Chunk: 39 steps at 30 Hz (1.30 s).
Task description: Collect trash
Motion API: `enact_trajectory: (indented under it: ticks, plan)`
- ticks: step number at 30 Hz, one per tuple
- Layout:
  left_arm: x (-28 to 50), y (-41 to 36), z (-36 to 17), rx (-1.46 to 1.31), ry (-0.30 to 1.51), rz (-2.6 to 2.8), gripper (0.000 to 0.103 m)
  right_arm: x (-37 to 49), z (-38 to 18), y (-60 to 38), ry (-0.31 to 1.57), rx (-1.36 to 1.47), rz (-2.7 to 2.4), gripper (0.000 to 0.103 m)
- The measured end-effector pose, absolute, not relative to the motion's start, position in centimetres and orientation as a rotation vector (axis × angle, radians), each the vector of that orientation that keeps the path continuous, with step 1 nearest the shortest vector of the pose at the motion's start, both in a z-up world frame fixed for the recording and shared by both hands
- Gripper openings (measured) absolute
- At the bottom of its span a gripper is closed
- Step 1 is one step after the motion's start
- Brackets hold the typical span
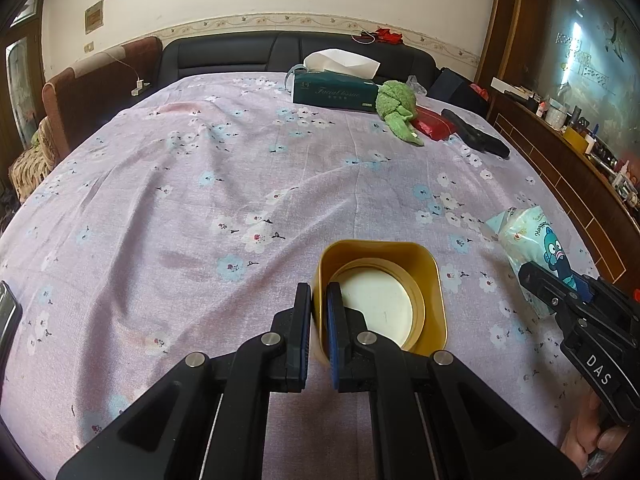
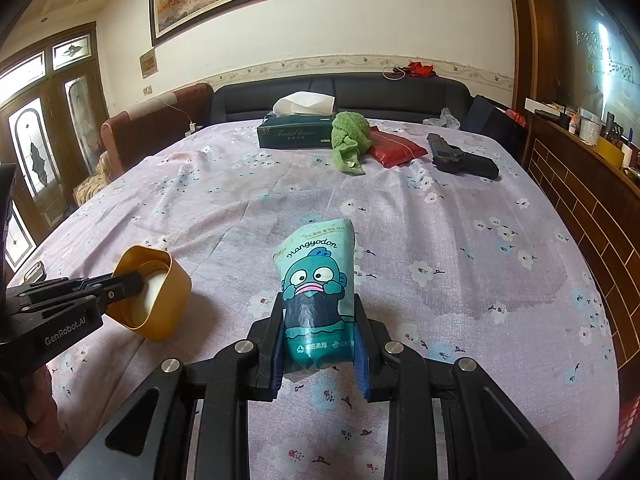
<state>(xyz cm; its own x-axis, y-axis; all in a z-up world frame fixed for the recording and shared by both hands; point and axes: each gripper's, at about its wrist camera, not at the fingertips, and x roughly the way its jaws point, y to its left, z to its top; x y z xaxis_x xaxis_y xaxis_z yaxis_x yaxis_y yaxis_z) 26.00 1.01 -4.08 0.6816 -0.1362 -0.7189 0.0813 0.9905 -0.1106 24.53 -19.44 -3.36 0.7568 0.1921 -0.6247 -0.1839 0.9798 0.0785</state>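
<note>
A gold square tin [image 1: 400,280] with a cream round inside is tilted above the flowered bedsheet; my left gripper [image 1: 319,294] is shut on its near wall. In the right wrist view the same gold tin [image 2: 160,296] hangs at the left with the left gripper [image 2: 132,282] pinching its rim. My right gripper [image 2: 318,316] is shut on a teal tissue packet [image 2: 318,280] printed with a cartoon fish, standing upright between its pads. In the left wrist view the packet [image 1: 528,240] and the right gripper [image 1: 556,288] show at the right edge.
At the far end of the bed [image 2: 460,260] lie a dark green tissue box [image 2: 294,134], a green cloth [image 2: 350,142], a red pouch [image 2: 394,150] and a black pistol-shaped object [image 2: 460,158]. A wooden shelf [image 2: 580,168] runs along the right. A brown chair [image 2: 156,124] stands at left.
</note>
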Motion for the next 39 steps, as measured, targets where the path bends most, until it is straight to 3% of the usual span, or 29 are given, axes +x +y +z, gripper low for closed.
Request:
enact_trajectory:
  ticks: [39]
  plan:
    - [26.05, 0.55, -4.1, -0.05, 0.81, -0.119, 0.007, 24.18, -2.88, -19.64, 0.65, 0.024, 0.184, 0.029]
